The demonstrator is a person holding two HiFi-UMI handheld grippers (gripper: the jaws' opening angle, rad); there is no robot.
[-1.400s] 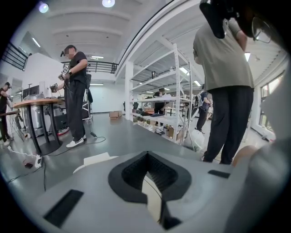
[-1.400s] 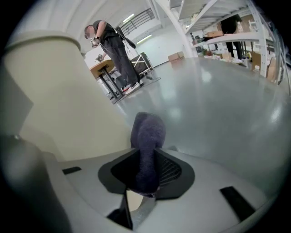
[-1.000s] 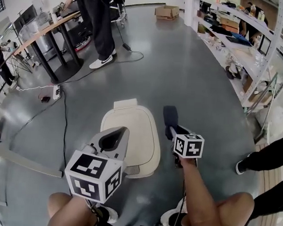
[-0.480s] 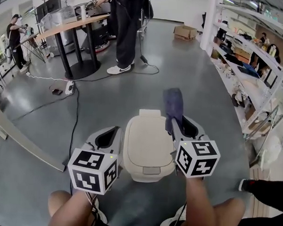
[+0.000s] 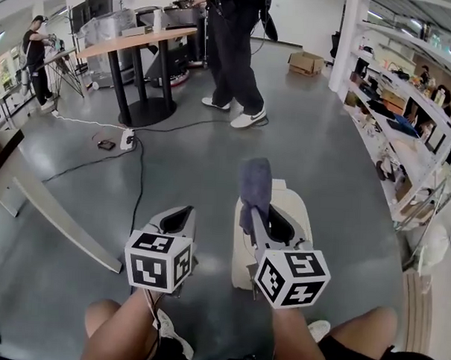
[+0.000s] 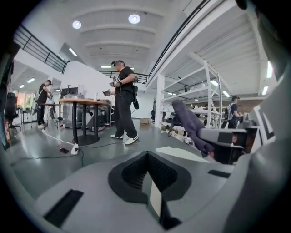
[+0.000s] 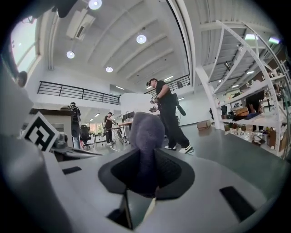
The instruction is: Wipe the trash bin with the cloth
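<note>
Half a second ago the trash bin [image 5: 242, 247] lay between my two claws; now it sits under my right gripper [image 5: 262, 218], and my left gripper [image 5: 175, 219] hangs off its left side over the bare grey floor [image 5: 98, 185]. The bin is cream, low and rounded, with a flat lid and a tab at the far edge. It stands on the floor well clear of the round-footed table [image 5: 138, 41] and the shelves [image 5: 408, 101]. My right jaws are clamped on the cloth [image 5: 255, 186], a dark blue-grey bundle that stands upright out of them in a soft roll above the far half of the lid. I cannot tell whether it touches the lid. My left jaws are pressed together with nothing between them. A person in dark trousers [image 5: 234, 56] stands on the floor beyond the bin.
</note>
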